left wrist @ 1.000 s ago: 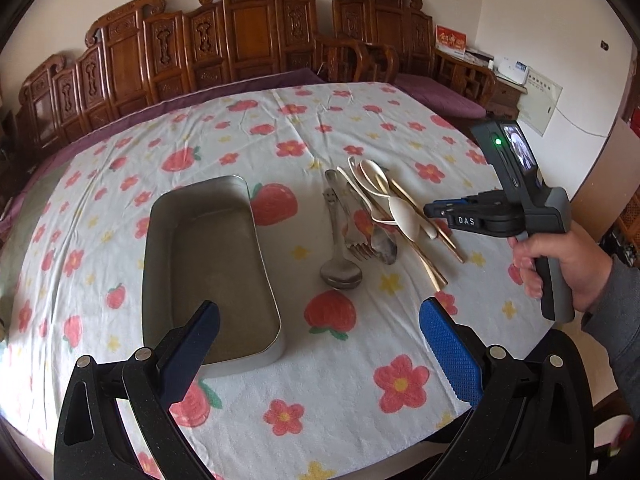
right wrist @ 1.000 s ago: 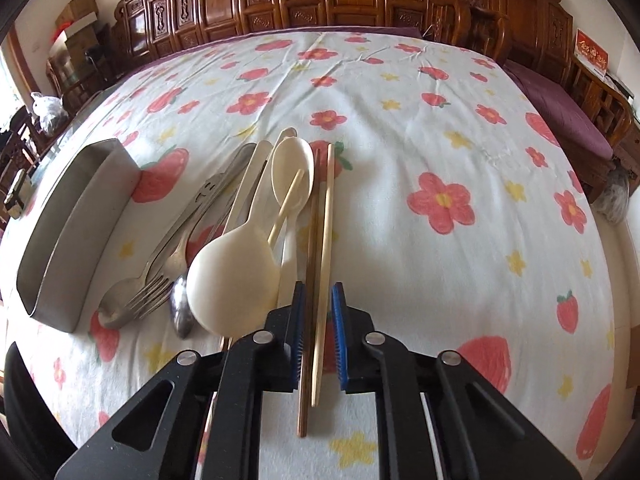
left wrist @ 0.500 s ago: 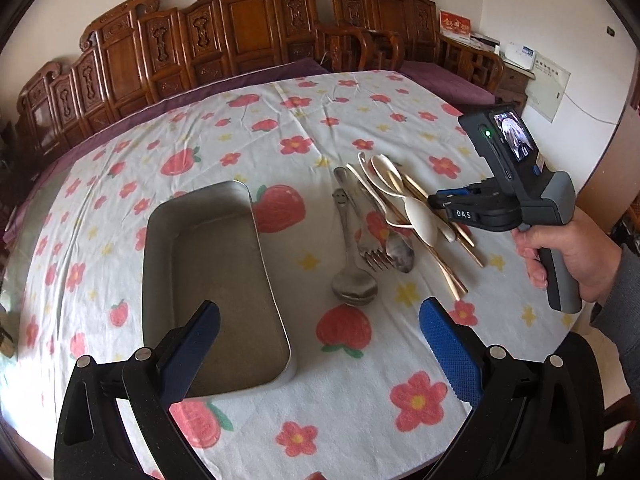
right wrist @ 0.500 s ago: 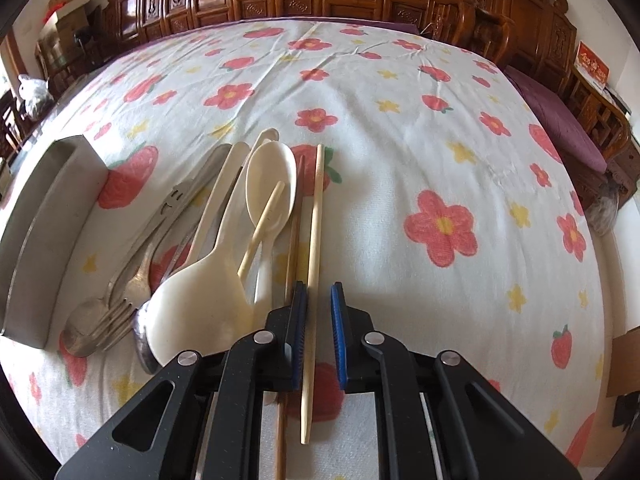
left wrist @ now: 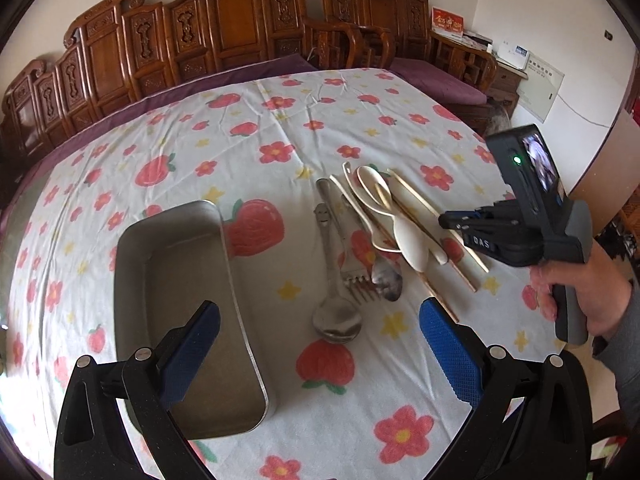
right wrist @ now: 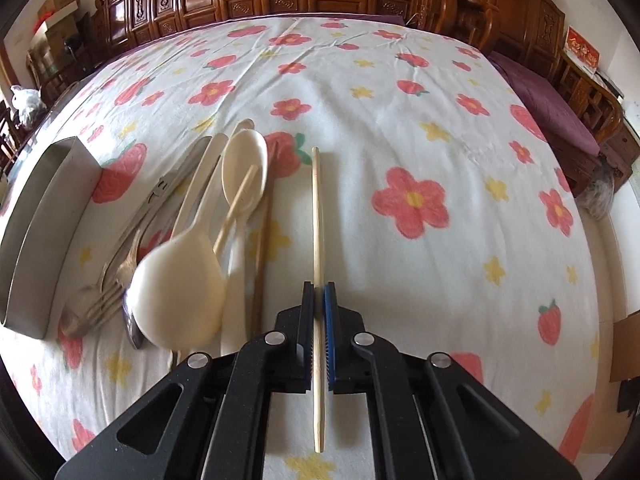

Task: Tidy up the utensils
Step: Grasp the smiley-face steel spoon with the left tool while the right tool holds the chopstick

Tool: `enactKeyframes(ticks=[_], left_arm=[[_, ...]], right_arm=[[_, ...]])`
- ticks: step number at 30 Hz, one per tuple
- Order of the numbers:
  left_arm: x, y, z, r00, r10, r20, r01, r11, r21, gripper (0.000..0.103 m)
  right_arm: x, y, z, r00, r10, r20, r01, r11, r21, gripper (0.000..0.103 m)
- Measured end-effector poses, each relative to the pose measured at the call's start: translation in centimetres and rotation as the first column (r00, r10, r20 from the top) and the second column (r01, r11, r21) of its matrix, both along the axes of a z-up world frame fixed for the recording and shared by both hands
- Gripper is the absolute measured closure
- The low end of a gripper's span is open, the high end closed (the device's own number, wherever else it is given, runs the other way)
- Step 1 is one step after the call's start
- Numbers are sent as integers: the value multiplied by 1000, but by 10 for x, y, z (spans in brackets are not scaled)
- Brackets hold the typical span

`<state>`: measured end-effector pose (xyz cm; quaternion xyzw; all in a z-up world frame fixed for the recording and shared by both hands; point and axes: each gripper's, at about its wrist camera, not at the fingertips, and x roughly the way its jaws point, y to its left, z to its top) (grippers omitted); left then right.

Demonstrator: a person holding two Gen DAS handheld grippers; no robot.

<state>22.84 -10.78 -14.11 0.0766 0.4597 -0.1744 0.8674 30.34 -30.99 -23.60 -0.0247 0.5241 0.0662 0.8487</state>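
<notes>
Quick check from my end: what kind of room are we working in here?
Most likely a home dining or sitting room. A round table under a strawberry-and-flower tablecloth holds the utensils, carved dark wooden chairs line the wall behind it, and a purple-cushioned bench sits to the side.

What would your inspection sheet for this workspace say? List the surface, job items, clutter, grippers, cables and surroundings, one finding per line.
Surface: table under a white cloth printed with flowers and strawberries.
Job's things: empty metal tray lies at the left; a loose pile beside it holds a metal spoon, a fork, cream plastic spoons and chopsticks.
Held item: one pale chopstick is pinched in the right gripper, apart from the pile.
Clutter: nothing seen.
Grippers: left gripper is open above the tray's near end; the right is shut.
Cables: a thin wire runs along the wall.
Surroundings: carved wooden chairs line the table's far side.
</notes>
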Motion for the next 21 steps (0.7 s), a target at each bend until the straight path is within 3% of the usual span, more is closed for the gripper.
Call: enactKeyframes(ticks=[7, 13, 21], left_arm=[[27, -11, -8, 998, -24, -61, 20, 998, -63, 7], [59, -20, -24, 988, -24, -152, 10, 996, -93, 33], [85, -29, -55, 967, 0, -255, -13, 999, -46, 64]], right_arm=[[-43, -17, 14, 999, -5, 36, 4, 999, 35, 97], [-64, -17, 22, 998, 13, 56, -16, 998, 64, 97], [-70, -15, 27, 997, 29, 65, -34, 996, 88, 97]])
